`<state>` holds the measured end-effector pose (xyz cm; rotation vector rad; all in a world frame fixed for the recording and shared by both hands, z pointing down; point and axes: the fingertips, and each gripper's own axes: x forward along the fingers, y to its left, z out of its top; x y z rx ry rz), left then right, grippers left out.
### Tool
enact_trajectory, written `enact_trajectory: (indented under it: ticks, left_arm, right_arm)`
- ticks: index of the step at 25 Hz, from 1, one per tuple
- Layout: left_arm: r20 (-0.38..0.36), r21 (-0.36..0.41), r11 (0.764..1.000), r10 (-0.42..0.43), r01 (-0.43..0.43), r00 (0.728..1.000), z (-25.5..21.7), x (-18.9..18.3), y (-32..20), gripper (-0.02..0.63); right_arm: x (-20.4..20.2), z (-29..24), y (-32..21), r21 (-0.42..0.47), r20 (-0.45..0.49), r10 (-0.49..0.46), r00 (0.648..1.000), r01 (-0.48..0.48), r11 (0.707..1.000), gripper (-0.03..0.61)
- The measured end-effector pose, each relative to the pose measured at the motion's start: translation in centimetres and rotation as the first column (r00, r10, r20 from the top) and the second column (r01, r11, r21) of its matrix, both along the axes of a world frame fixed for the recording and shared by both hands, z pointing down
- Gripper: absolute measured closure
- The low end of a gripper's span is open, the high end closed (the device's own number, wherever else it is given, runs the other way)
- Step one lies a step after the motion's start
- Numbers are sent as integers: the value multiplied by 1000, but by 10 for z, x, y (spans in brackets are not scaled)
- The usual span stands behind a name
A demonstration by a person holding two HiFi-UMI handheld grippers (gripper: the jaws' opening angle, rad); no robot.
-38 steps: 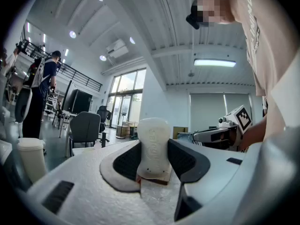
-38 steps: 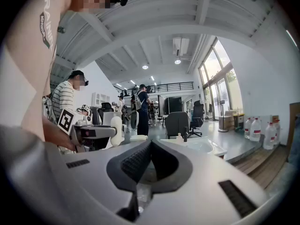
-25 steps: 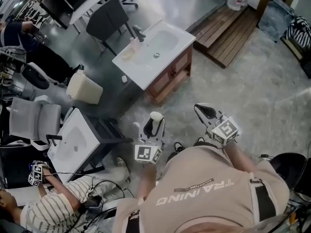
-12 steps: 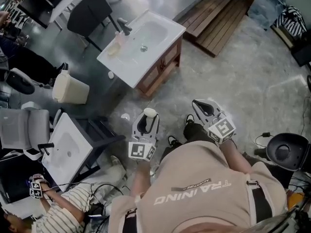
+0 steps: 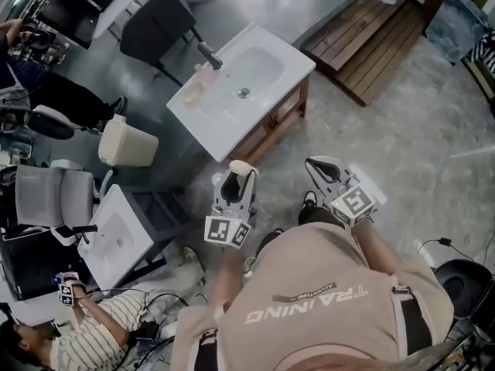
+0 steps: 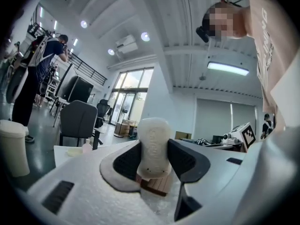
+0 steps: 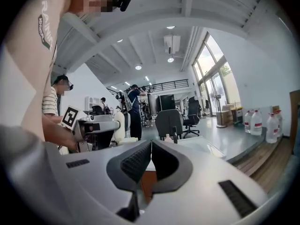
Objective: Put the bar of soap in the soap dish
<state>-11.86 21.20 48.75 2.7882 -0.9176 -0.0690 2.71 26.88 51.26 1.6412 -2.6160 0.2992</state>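
out in front of the person, the white sink vanity (image 5: 246, 83) sits a bit nearer the left gripper (image 5: 237, 179) than it did a second ago, so they've been closing in on it. the grip hasn't changed though. the left jaws are clamped on the bar of soap (image 5: 240, 168), which stands upright between the pads with its rounded top poking out past them. the right gripper (image 5: 328, 173) is pressed shut with nothing in it, just held out alongside. pretty sure the soap dish (image 5: 193, 93) is that pale yellowish thing on the counter near the faucet (image 5: 210, 54), beside a small bottle (image 5: 203, 73), but it's too small to be certain. the soap's well apart from it, so i'd call this the carry phase: get over the counter, then lower and let go.
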Motion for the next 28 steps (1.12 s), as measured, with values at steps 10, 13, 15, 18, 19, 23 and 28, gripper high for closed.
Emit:
enact_trajectory:
  ticks: [10, 13, 15, 18, 19, 23, 28]
  left_arm:
    - [54, 6, 994, -108, 108, 993, 3, 33, -48, 442]
    - [64, -17, 992, -126, 127, 990, 14, 31, -65, 442]
    - [61, -23, 990, -135, 137, 989, 19, 29, -80, 442]
    - [53, -26, 990, -134, 136, 990, 29, 25, -107, 442]
    - [47, -29, 990, -134, 135, 990, 32, 25, -117, 442]
    - [46, -30, 992, -118, 119, 992, 35, 21, -161, 442]
    - [28, 15, 996, -87, 87, 996, 20, 13, -217, 442]
  right_arm:
    - [18, 10, -64, -6, -4, -201, 980, 201, 980, 566]
    - [19, 19, -83, -32, 8, -218, 976, 218, 975, 566]
    - [18, 26, -96, -49, 8, -221, 975, 221, 974, 565]
    - [17, 30, -120, -55, -7, -212, 977, 211, 976, 566]
    - [18, 29, -131, -54, -13, -202, 979, 201, 978, 565]
    - [13, 15, -174, -36, -15, -169, 986, 168, 985, 565]
    - [-3, 1, -231, -35, -56, -192, 980, 190, 981, 566]
